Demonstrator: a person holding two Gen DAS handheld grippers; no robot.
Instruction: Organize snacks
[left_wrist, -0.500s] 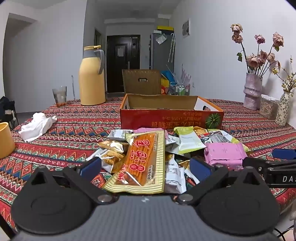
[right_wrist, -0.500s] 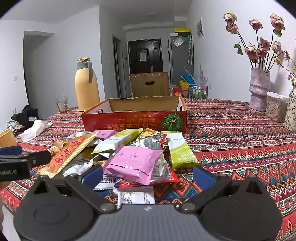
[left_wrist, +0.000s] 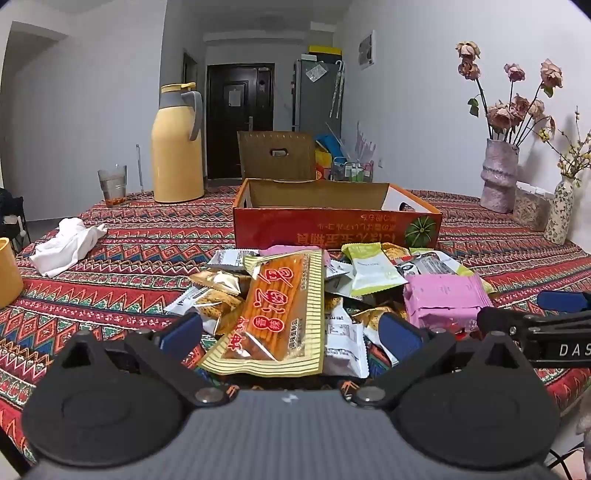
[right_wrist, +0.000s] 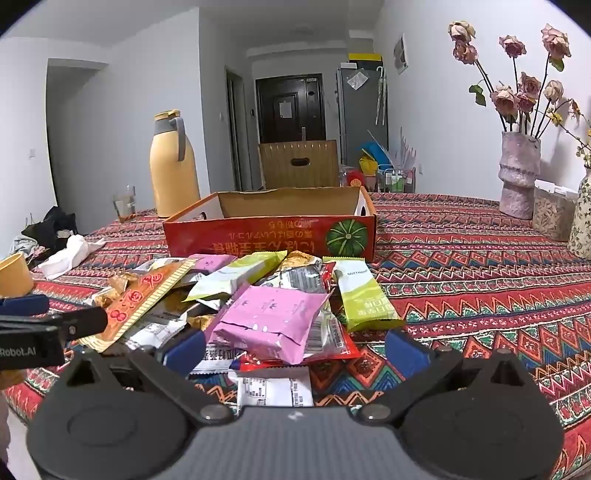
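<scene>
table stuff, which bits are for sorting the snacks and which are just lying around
For the job:
- snack pile
- long orange packet
- pink packet
- green packet
- open red box

Just lying about:
- yellow flask
- glass
- white cloth
- flower vase
- yellow cup

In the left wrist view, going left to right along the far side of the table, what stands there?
Drinking glass → yellow thermos jug → open orange cardboard box → pink vase of dried roses → small patterned vase.
</scene>
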